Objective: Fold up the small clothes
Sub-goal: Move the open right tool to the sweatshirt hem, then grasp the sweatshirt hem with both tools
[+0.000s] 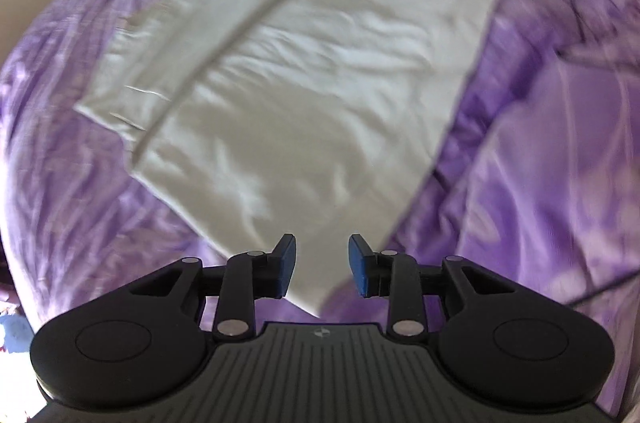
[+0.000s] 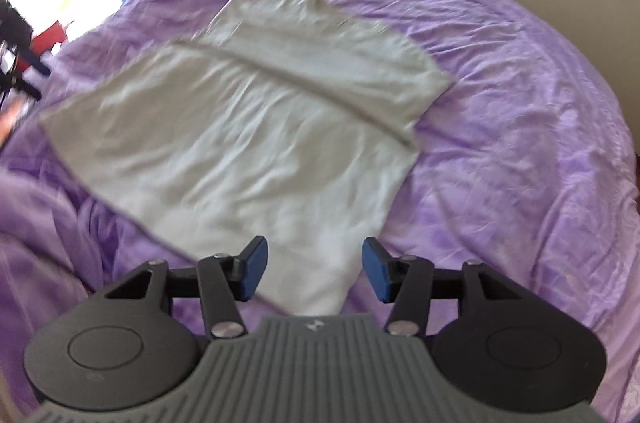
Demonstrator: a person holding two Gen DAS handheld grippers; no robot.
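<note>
Left hand-held gripper (image 1: 322, 265): pads apart, empty, over garment's near corner. Right hand-held gripper (image 2: 314, 269): pads apart, empty, likewise placed. White garment (image 1: 288, 83): partly folded, flat on purple bed (image 1: 540, 163); fold line runs diagonally, ahead of both; neither clearly nearer.

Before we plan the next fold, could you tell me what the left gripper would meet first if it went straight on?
Probably the near corner of the white garment, lying on the purple bedsheet; the left gripper is open and empty.

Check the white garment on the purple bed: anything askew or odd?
Nothing damaged. The white garment lies mostly flat on the purple bedsheet, one layer folded across it; mild wrinkles, edges slanted. Frames are blurred.
</note>
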